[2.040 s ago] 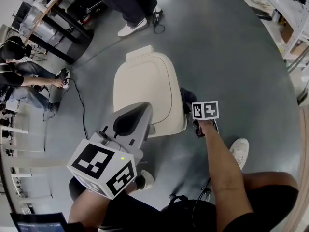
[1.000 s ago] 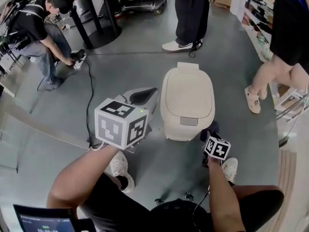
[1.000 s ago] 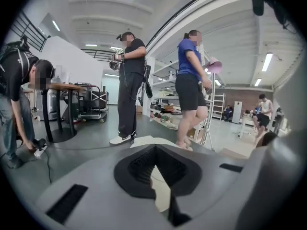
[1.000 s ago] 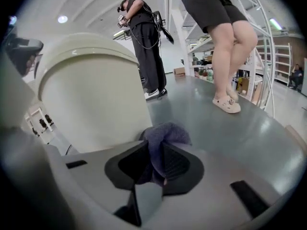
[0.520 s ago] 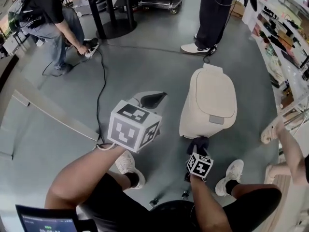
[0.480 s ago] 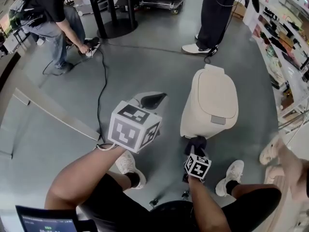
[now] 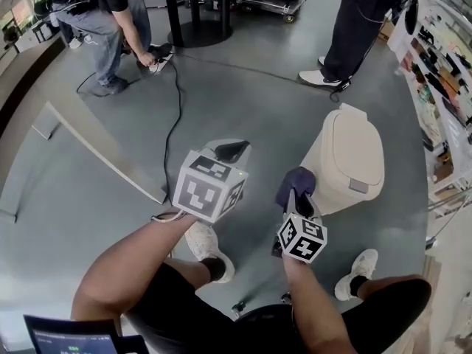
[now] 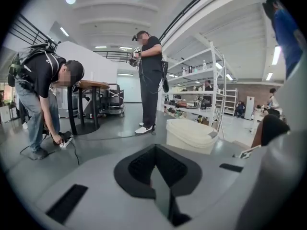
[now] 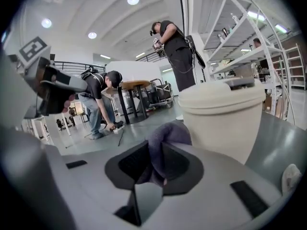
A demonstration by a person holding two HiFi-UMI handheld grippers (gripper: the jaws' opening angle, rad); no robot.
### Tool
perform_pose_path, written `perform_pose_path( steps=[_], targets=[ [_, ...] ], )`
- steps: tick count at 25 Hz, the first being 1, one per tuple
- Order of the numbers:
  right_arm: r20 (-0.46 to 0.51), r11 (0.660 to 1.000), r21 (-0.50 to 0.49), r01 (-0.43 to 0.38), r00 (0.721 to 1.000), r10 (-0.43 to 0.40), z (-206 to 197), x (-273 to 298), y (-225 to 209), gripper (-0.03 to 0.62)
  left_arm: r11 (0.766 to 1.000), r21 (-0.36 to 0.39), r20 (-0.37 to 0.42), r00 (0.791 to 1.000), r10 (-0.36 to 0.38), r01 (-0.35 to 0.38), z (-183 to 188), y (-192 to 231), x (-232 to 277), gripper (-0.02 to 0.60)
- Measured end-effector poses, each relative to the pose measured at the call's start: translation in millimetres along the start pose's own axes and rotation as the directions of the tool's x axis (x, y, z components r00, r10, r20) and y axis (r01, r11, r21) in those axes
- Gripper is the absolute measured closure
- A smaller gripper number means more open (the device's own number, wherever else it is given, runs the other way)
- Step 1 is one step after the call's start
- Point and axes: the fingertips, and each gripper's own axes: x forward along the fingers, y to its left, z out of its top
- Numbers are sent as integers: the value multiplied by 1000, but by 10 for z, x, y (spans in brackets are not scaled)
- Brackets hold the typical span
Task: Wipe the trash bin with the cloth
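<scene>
The cream trash bin [image 7: 346, 161] stands on the grey floor with its lid down, at the right of the head view. My right gripper [image 7: 293, 195] is shut on a purple cloth [image 7: 296, 182], held just left of the bin's side; whether the cloth touches the bin I cannot tell. In the right gripper view the cloth [image 9: 166, 137] bunches out of the jaws, with the bin [image 9: 223, 119] close behind at the right. My left gripper [image 7: 230, 151] hangs shut and empty over the floor, left of the bin. The bin [image 8: 191, 134] shows far ahead in the left gripper view.
A person [image 7: 110, 9] bends over a power strip and black cable [image 7: 175, 87] at the upper left. Another person's legs [image 7: 361, 21] stand behind the bin. Shelving [image 7: 442, 72] lines the right side. A metal floor strip [image 7: 103, 153] runs diagonally at the left.
The right gripper with the cloth has come from the bin's front foot up to its left side. The head view has swung, so the bin now sits further right. The left gripper stays put.
</scene>
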Motion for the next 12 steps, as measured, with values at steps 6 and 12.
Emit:
perform_pose_path(
  steps=[6,12],
  targets=[
    [55,999,11,43,998,-44,315,106,-32,517,999,21,55,998,-34,32,217,-113,-67,584],
    [54,997,31,67,996,-69,294,249,-112,517,998,31,82,994,-65,63,380,-245,-27,584]
  ],
)
